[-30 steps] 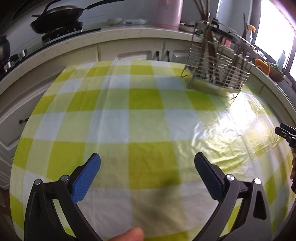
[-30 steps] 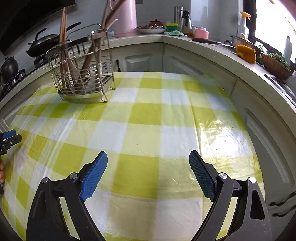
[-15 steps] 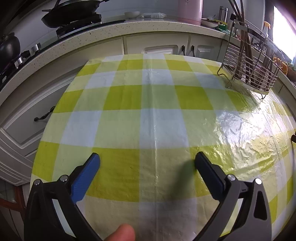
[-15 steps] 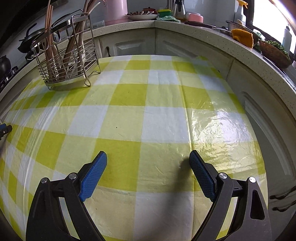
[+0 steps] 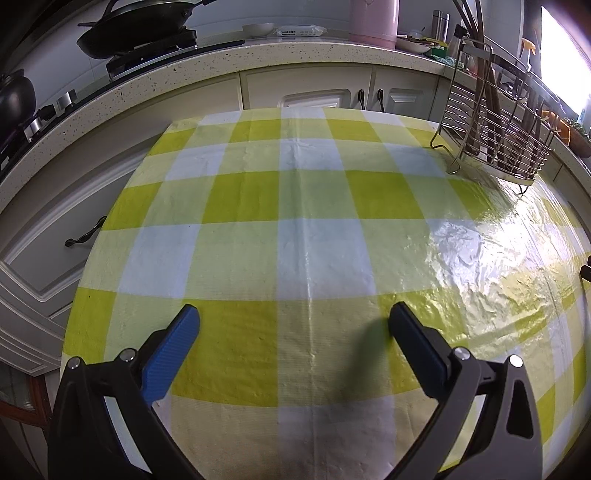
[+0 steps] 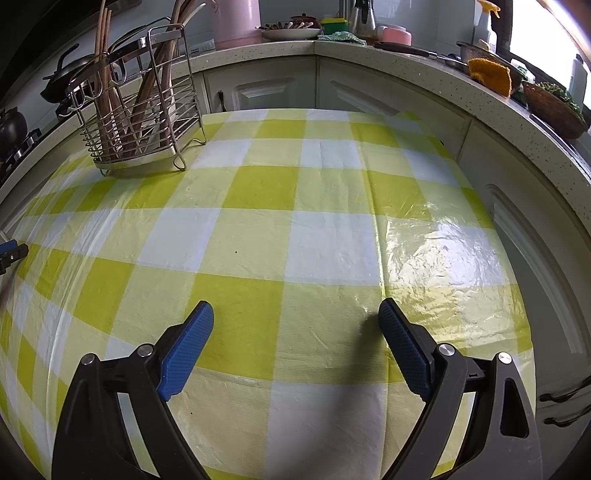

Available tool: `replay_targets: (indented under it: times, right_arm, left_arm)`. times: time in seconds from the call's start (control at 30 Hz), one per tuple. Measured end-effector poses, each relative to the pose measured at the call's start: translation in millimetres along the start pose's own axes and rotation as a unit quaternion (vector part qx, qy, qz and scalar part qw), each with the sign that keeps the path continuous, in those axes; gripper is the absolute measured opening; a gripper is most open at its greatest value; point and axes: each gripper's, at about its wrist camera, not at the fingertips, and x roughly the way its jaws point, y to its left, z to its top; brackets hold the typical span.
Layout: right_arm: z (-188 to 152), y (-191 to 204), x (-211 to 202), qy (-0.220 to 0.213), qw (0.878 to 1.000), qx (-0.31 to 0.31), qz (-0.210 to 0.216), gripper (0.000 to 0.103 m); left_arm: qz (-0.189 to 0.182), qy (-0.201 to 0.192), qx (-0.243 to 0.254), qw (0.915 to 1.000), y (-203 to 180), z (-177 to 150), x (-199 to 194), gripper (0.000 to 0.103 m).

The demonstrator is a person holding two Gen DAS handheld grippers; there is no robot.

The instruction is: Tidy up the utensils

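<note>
A wire utensil rack (image 6: 138, 122) stands on the far left of the checked table in the right wrist view, upright, filled with wooden chopsticks and spoons (image 6: 151, 88). The left wrist view shows the same rack (image 5: 495, 136) at the far right. My left gripper (image 5: 293, 317) hovers open over the yellow-and-white tablecloth (image 5: 295, 206) with nothing between its blue pads. My right gripper (image 6: 295, 314) is open too, empty, above the near part of the cloth (image 6: 314, 221). A tip of the left gripper (image 6: 11, 253) shows at the left edge.
A speckled counter (image 5: 258, 55) wraps around the table, with a black pan (image 5: 136, 26) on a stove, a pink jug (image 5: 375, 22), and dishes and a basket (image 6: 554, 107) on the right. Cabinet doors (image 6: 269, 92) lie just beyond the table's far edge.
Both grippers have pulled back and tilted, so the rack has slid away toward the side of each view. The fingertip seen at the bottom of the left view is gone. Jaws stay open.
</note>
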Motion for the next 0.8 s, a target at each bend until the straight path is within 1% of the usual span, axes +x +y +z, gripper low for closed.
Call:
replay_targets:
  times: [0.8]
  right_arm:
    - [-0.7,1.1,-1.1,-0.001,1.000,0.000,0.000,0.085]
  left_arm:
    - [0.000,-0.001,0.000,1.0000,-0.3,0.0,0.9,0.099]
